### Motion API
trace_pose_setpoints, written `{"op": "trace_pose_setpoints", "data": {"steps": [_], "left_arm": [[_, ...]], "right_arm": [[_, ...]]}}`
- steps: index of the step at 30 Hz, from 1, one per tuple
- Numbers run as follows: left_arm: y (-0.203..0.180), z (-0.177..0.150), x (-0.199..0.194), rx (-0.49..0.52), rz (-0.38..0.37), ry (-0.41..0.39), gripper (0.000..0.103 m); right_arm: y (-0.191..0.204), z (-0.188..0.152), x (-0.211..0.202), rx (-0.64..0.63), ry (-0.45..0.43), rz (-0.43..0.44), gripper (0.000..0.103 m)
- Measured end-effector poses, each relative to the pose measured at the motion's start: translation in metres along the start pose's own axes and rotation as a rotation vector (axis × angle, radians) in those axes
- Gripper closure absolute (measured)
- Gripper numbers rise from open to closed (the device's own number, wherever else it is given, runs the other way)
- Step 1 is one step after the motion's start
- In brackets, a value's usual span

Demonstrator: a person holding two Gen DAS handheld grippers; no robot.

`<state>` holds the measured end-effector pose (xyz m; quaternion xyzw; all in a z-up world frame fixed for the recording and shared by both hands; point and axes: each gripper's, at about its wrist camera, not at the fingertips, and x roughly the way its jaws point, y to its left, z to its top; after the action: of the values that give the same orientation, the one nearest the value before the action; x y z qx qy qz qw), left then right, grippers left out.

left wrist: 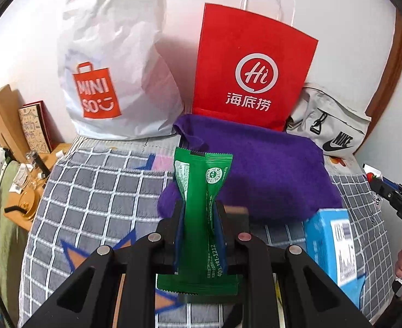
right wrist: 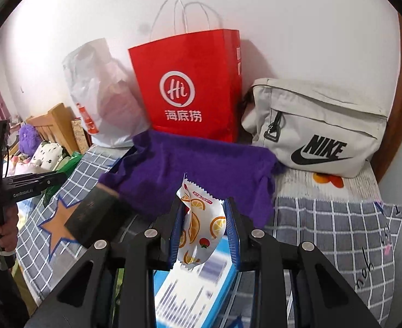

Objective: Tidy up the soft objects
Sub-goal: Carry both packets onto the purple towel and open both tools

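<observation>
Keep both grips firm and carry level above the bed [left wrist: 97, 180] toward the bags: left gripper [left wrist: 198, 218] fingers clamped on the green packet [left wrist: 201, 207], right gripper [right wrist: 205, 227] fingers pinching the orange-print packet [right wrist: 201, 227]. Aim high over the red paper bag [left wrist: 253, 68] rim, probably the destination. Shown fully only from the right wrist: grey Nike bag [right wrist: 318, 125]; Miniso plastic bag [left wrist: 111, 82] print clear only from the left.

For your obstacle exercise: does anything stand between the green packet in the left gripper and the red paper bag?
Nothing upright does. The green packet faces the red paper bag with only the flat purple cloth lying between them.
</observation>
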<state>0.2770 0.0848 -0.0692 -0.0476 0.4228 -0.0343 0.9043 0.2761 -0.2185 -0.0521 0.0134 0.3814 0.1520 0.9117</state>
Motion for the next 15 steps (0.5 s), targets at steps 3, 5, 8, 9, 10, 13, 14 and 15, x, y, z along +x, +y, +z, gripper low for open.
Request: {"op": "trace_pose_setpoints", "data": {"steps": [3, 5, 8, 9, 10, 13, 14, 15], "left_arm": [[-0.004, 0.012, 0.015, 0.008, 0.000, 0.010, 0.083], [-0.006, 0.021, 0.026, 0.014, 0.003, 0.019, 0.083], [-0.010, 0.031, 0.040, 0.021, 0.004, 0.030, 0.083], [-0.011, 0.034, 0.044, 0.023, 0.003, 0.032, 0.083], [-0.012, 0.037, 0.049, 0.026, 0.002, 0.035, 0.083], [-0.015, 0.047, 0.062, 0.023, -0.005, 0.045, 0.083], [-0.017, 0.051, 0.067, 0.027, -0.008, 0.048, 0.083], [-0.018, 0.054, 0.070, 0.030, -0.008, 0.049, 0.083]], "right_arm": [[-0.003, 0.010, 0.016, -0.001, 0.012, 0.000, 0.073], [-0.005, 0.017, 0.027, -0.004, 0.017, 0.002, 0.073], [-0.008, 0.027, 0.043, -0.012, 0.025, 0.005, 0.073], [-0.009, 0.031, 0.047, -0.016, 0.028, 0.007, 0.073], [-0.010, 0.034, 0.051, -0.017, 0.030, 0.010, 0.073], [-0.012, 0.043, 0.063, -0.017, 0.033, 0.017, 0.073], [-0.013, 0.046, 0.067, -0.016, 0.035, 0.016, 0.073], [-0.014, 0.049, 0.073, -0.014, 0.036, 0.017, 0.073]]}}
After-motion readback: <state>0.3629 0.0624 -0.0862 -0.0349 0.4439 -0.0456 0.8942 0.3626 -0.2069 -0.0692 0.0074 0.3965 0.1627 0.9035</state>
